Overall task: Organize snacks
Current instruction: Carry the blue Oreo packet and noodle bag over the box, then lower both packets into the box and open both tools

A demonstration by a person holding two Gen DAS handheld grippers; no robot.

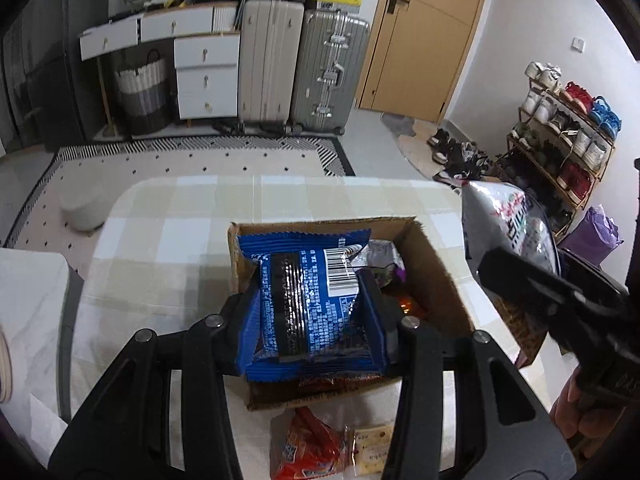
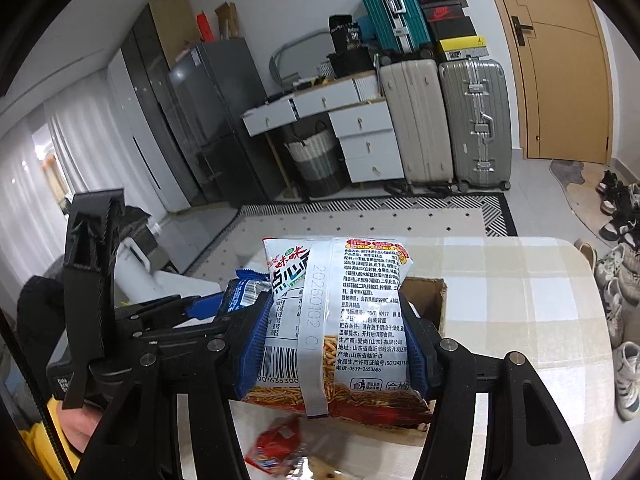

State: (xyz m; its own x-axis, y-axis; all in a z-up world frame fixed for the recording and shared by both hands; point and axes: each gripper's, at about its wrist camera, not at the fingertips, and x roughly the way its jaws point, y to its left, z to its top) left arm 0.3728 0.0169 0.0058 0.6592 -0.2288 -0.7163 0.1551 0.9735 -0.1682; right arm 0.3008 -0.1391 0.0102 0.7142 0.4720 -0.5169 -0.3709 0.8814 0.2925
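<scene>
My left gripper (image 1: 312, 312) is shut on a blue snack packet (image 1: 308, 300) and holds it over an open cardboard box (image 1: 436, 268) on the checked table. The box holds several other packets. My right gripper (image 2: 336, 344) is shut on a white and red noodle snack bag (image 2: 340, 320), held above the box (image 2: 430, 292). That bag also shows at the right of the left wrist view (image 1: 508, 228). The blue packet shows in the right wrist view (image 2: 244, 292), to the left. A red packet (image 1: 308, 448) and a small yellow packet (image 1: 372, 448) lie on the table in front of the box.
The table (image 1: 180, 224) has a beige and white checked cloth. A white stool (image 1: 82, 208) stands on the patterned rug beyond. Suitcases (image 1: 304, 68), a white drawer unit (image 1: 206, 76) and a shoe rack (image 1: 568, 128) stand along the walls.
</scene>
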